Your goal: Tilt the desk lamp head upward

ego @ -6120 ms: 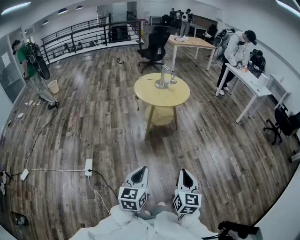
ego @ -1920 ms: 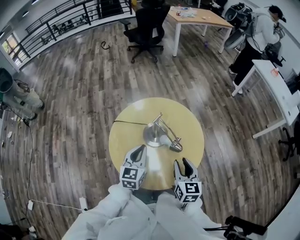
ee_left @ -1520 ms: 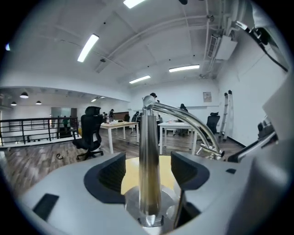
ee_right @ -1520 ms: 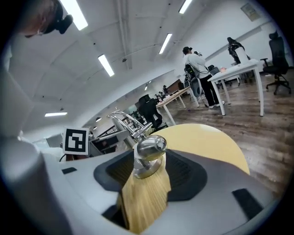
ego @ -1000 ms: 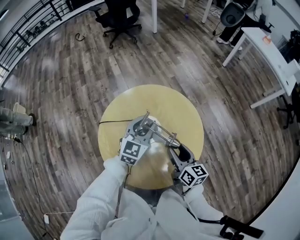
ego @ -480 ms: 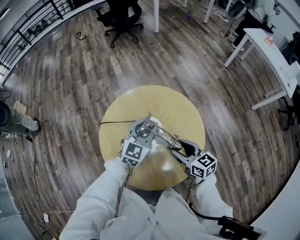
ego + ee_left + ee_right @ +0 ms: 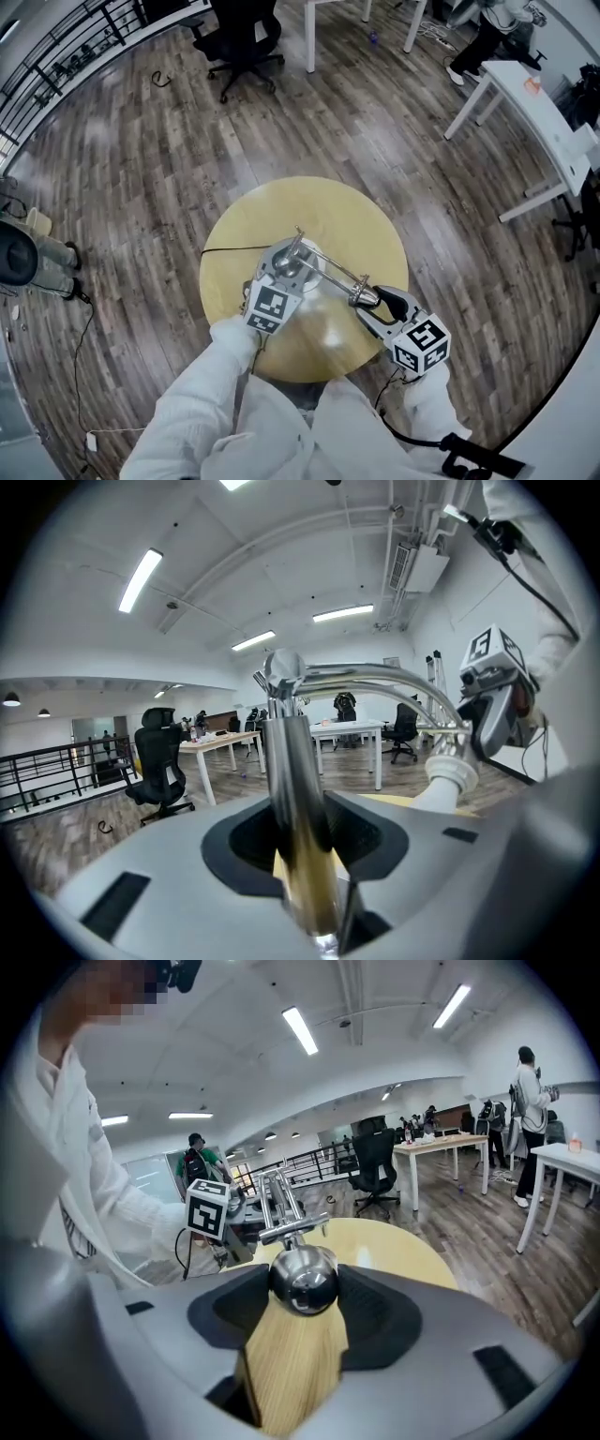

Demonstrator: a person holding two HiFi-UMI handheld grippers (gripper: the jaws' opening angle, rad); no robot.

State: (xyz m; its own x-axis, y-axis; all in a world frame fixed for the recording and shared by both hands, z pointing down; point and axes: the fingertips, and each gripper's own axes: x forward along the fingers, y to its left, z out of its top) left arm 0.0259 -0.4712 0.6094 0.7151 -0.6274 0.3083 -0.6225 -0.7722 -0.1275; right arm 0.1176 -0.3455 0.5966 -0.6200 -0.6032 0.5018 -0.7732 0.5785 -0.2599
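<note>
Desk lamp (image 7: 323,265) stands on the round table (image 7: 281,206). The left gripper (image 7: 279,277) clamps its post (image 7: 286,789) to steady it, while the right gripper (image 7: 380,305), jaws just widened, hugs the lamp head (image 7: 303,1283) to raise it.

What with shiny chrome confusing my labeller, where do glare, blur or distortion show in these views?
Head view: fisheye bows the floor planks; pale glare sits on the table. Left gripper view: the lamp post is soft up close, corners black. Right gripper view: the lamp head carries bright mirror reflections.
</note>
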